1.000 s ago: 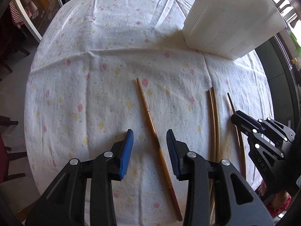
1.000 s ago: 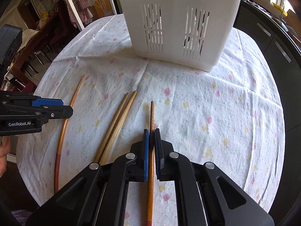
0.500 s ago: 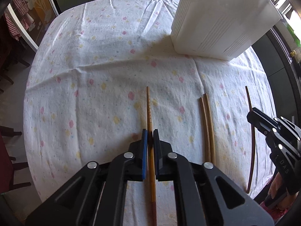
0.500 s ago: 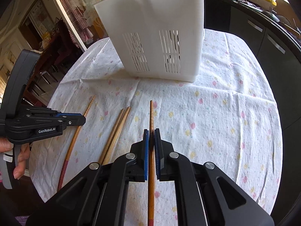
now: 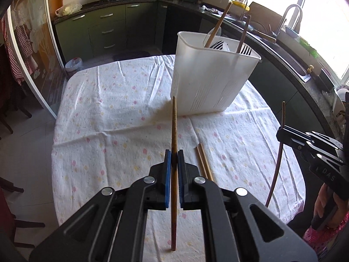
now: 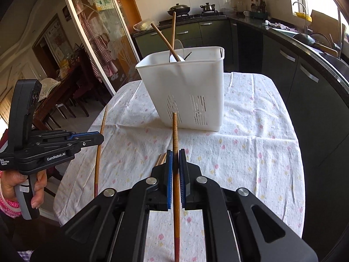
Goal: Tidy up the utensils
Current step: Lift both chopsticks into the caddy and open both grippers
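My left gripper [image 5: 173, 155] is shut on a brown chopstick [image 5: 174, 120], held off the table with its tip pointing at the white utensil holder [image 5: 209, 83]. My right gripper [image 6: 175, 154] is shut on a second chopstick [image 6: 175, 131], also lifted and aimed at the holder [image 6: 192, 87]. Each gripper shows in the other's view: the right gripper [image 5: 281, 133] at the right edge, the left gripper [image 6: 100, 138] at the left with its chopstick [image 6: 103, 122]. A pair of chopsticks [image 5: 204, 163] still lies on the flowered cloth.
The holder contains upright chopsticks [image 5: 217, 25], forks [image 5: 246, 49] and a spoon [image 6: 174, 57]. The round table [image 5: 109, 100] carries a flowered cloth. Dark kitchen cabinets [image 5: 109, 32] and a sink counter [image 5: 290, 50] curve behind and to the right. A glass sliding door [image 6: 98, 32] is at the left.
The left jaws closed on the chopstick that lay between them. Both grippers then rose off the table with their chopsticks and tipped up, bringing the holder's rim and the kitchen into view.
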The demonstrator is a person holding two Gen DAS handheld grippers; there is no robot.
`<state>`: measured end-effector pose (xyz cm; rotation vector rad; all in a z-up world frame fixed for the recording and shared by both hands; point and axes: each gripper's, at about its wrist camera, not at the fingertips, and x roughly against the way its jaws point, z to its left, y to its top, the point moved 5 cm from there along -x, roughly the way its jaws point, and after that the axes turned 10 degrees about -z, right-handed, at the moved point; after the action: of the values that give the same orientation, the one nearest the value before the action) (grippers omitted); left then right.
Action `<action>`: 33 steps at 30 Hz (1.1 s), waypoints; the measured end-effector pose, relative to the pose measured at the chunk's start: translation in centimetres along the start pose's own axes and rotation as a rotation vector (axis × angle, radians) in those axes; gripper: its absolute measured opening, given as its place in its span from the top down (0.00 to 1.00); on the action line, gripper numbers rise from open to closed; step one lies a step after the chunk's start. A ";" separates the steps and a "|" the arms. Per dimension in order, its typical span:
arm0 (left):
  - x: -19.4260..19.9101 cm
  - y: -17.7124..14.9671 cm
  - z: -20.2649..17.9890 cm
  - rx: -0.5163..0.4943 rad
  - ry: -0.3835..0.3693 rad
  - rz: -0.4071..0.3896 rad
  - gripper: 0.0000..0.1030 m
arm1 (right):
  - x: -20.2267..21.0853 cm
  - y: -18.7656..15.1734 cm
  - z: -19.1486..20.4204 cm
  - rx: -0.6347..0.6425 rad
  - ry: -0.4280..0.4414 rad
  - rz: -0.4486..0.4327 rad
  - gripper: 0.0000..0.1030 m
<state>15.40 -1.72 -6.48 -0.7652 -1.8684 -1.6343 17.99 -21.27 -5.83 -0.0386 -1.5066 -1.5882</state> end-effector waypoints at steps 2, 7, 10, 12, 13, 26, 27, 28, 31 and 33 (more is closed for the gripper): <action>1.1 0.3 -0.4 -0.006 -0.013 -0.024 0.94 | 0.9 0.4 0.1 0.001 0.004 -0.017 0.94; 3.3 1.1 -1.4 -0.029 -0.034 -0.074 0.94 | 2.3 1.4 0.7 0.000 0.017 -0.053 0.94; 4.4 1.7 -1.8 -0.034 -0.045 -0.095 0.94 | 3.0 1.9 1.0 0.003 0.022 -0.074 0.94; 5.1 2.1 -2.0 -0.035 -0.051 -0.110 0.94 | 3.5 2.5 1.0 0.002 0.024 -0.092 0.94; 5.4 2.4 -2.1 -0.039 -0.051 -0.119 0.94 | 3.7 2.9 1.0 0.003 0.024 -0.101 0.94; 10.3 9.8 -3.5 -0.071 -0.076 -0.257 0.94 | 7.6 11.1 0.8 0.013 0.023 -0.223 0.94; 10.7 10.5 -3.7 -0.071 -0.079 -0.266 0.94 | 7.9 11.9 0.8 0.012 0.025 -0.233 0.94; 11.1 11.3 -3.8 -0.072 -0.080 -0.279 0.94 | 8.3 12.8 0.8 0.010 0.029 -0.245 0.94; 12.5 13.8 -4.3 -0.077 -0.071 -0.335 0.94 | 9.5 15.3 0.8 0.006 0.031 -0.286 0.94; 13.5 15.6 -4.8 -0.083 -0.073 -0.376 0.94 | 10.4 17.2 0.7 0.005 0.020 -0.323 0.94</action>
<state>17.34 -3.94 14.46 -0.5337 -2.1038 -1.9444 22.09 -23.73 13.67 0.2341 -1.5583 -1.8317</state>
